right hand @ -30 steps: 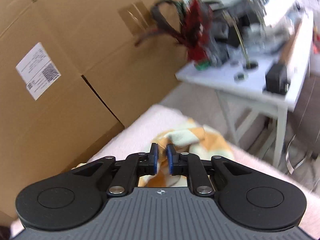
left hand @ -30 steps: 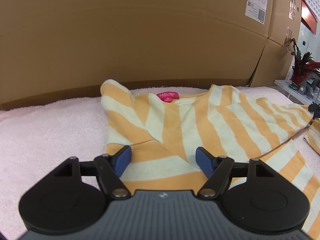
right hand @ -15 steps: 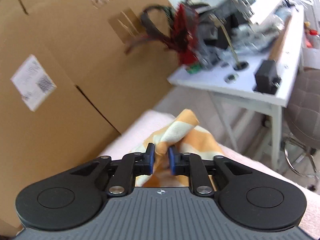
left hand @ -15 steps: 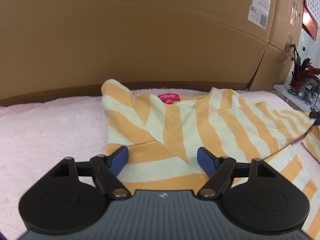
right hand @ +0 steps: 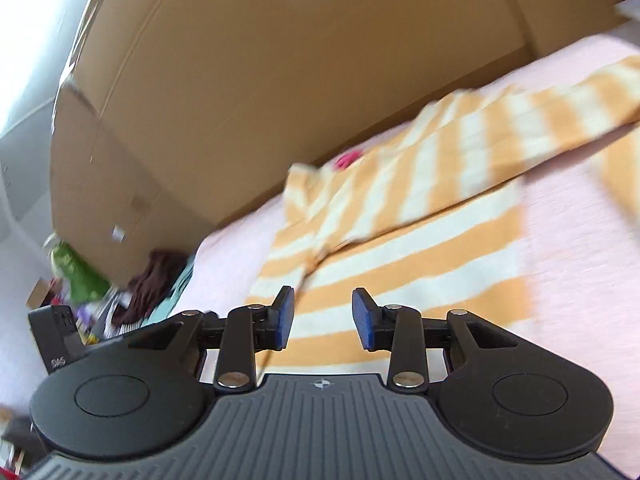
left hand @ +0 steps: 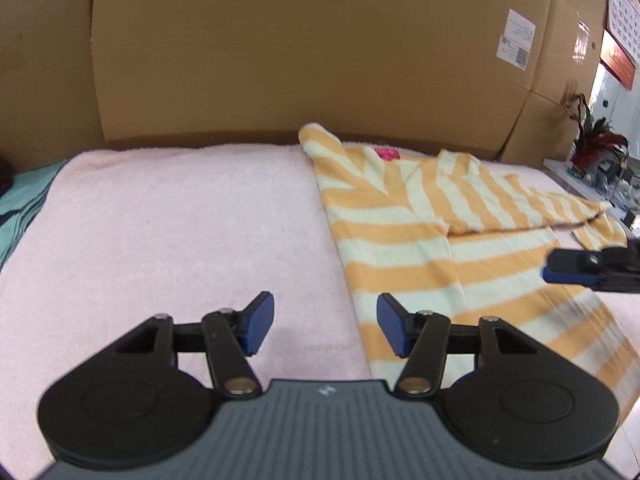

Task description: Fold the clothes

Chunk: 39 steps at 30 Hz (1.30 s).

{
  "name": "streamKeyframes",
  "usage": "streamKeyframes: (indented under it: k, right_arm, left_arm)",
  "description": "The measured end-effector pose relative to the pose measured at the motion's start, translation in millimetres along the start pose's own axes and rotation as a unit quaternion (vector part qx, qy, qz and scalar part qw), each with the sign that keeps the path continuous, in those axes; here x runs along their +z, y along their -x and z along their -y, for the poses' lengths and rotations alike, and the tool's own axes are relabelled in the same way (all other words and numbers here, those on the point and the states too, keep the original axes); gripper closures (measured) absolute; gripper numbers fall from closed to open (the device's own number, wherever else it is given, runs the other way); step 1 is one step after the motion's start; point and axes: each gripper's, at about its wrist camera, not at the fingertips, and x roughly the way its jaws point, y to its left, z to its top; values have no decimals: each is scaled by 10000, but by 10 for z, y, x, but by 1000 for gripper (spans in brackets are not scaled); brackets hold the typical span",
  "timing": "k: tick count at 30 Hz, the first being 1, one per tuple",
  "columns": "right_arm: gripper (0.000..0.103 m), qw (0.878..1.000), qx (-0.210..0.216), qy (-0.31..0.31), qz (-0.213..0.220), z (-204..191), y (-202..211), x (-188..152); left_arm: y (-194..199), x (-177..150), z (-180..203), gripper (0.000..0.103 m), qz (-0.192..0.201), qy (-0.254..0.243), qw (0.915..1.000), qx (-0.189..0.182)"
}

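The only writing I can pick out is on a white shipping label [left hand: 515,39] on the cardboard boxes [left hand: 280,48] well beyond my left tongs [left hand: 325,329], too small to read; a pink neck tag [left hand: 387,154] on the shirt [left hand: 432,236] is also illegible. The shirt is orange-and-cream striped, lying mostly flat on the pink towel-covered surface [left hand: 180,232] with one sleeve folded across its body. It lies ahead and right of my left tongs, whose jaws have just been closing and stand apart over bare towel. My right tongs [right hand: 323,323] hover over the hem, jaws just opening, holding nothing.
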Motion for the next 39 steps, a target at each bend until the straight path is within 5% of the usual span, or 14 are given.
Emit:
streamKeyframes:
  k: [8,10,14,19,23,25,26,27,30,33,39]
  right_arm:
    - [67,9986,282,-312,-310,-267,-653,-106]
    - [99,9991,201,-259,-277,-294,-656,-128]
    - [99,9994,46,-269,-199,-204,-515,-158]
    - [52,9970,636,-102,-427,-256,-308,-327]
    - [50,9941,896,292,-531,-376,-248,-541]
    - [53,9936,862,586,-429,-450,-258,-636]
    - [70,9934,772,735,-421,-482,-271,-666]
    - [102,9938,702,730,-468,-476,-301,-682]
    - [103,9970,510,429,-398,-392,-302,-686]
    - [93,9951,374,832,-370,-439,-138,-716]
    - [62,9859,1140,827,-901,-490,55,-974]
  left_arm:
    - [74,-247,122,52,15,-208,9997,-101]
    - [74,-265,129,66,48,-254,9995,-158]
    - [125,-282,96,85,-15,-160,9992,-356]
    - [296,-374,85,78,-3,-126,9984,-547]
    - [311,-469,111,78,6,-114,9986,-521]
    - [300,-477,162,82,31,-157,9990,-428]
    - [297,-479,185,85,38,-178,9991,-384]
    - [299,-477,201,87,28,-195,9992,-346]
    - [352,-488,201,89,-6,-221,9995,-244]
    - [497,-546,188,90,-1,-255,9994,-233]
    - [642,-728,257,77,-71,-325,9989,-317]
